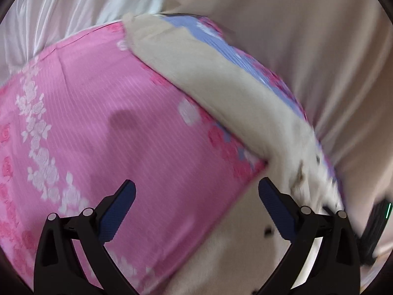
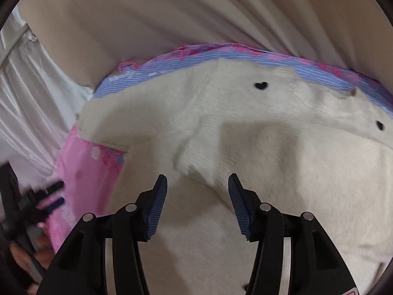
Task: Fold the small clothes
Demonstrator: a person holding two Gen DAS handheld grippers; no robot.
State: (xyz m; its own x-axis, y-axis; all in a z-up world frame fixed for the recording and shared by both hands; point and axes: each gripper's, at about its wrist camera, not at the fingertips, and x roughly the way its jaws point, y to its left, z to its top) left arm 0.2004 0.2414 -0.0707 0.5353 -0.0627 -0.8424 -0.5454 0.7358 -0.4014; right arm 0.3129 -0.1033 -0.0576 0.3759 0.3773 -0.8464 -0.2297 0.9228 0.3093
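Both tongs (image 1: 196, 191) (image 2: 197, 186) gape, empty.

1. Soft, even indoor light; no glare.
2. Claw shadows fall on the pink floral cloth (image 1: 98, 123) and the cream garment (image 2: 245, 132).
3. Motion blur smears the left view, worst right of the pink cloth.
4. Fisheye bending and dark vignette ring both views.

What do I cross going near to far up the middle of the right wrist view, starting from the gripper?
Open right gripper → fuzzy cream knitted garment with small black hearts → blue-striped edge of the pink floral sheet → beige draped fabric.
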